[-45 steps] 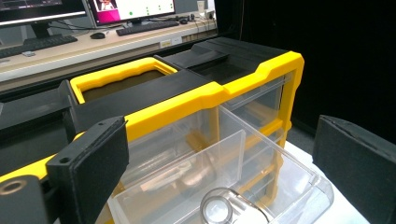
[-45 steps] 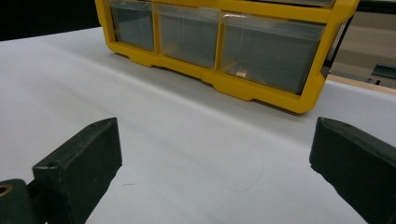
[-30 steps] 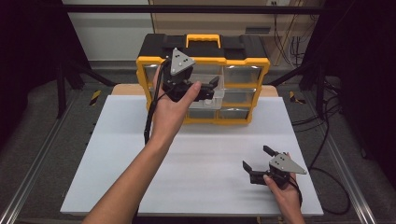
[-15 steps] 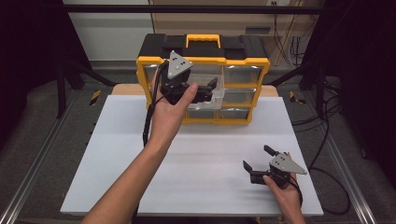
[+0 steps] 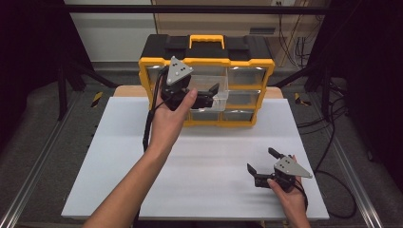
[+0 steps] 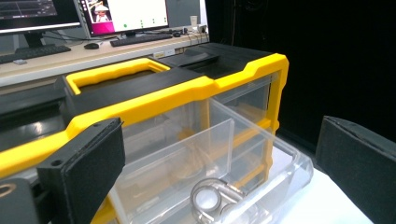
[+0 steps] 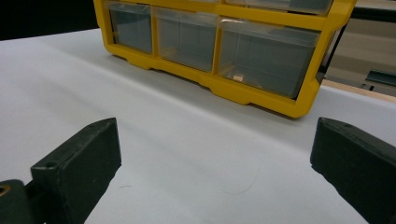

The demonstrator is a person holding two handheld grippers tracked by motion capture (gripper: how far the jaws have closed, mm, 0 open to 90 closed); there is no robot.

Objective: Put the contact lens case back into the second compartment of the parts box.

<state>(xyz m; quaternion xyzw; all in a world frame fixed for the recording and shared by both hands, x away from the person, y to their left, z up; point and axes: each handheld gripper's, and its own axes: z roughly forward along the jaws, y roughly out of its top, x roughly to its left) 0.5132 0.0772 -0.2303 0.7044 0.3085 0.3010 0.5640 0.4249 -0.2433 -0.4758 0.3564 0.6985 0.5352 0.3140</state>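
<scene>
Hovering left gripper (image 5: 211, 95) wide open | one drawer (image 5: 209, 92) out | right gripper (image 5: 263, 160) open, empty

Bare forearms; black grippers with grey triangular plates, black cables, seemingly foam-faced fingers (image 6: 86, 161).

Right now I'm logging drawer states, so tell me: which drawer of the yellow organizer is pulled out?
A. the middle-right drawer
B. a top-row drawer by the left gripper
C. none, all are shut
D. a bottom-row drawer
B: the clear top drawer juts forward from the organizer, beside the open left gripper.
</scene>
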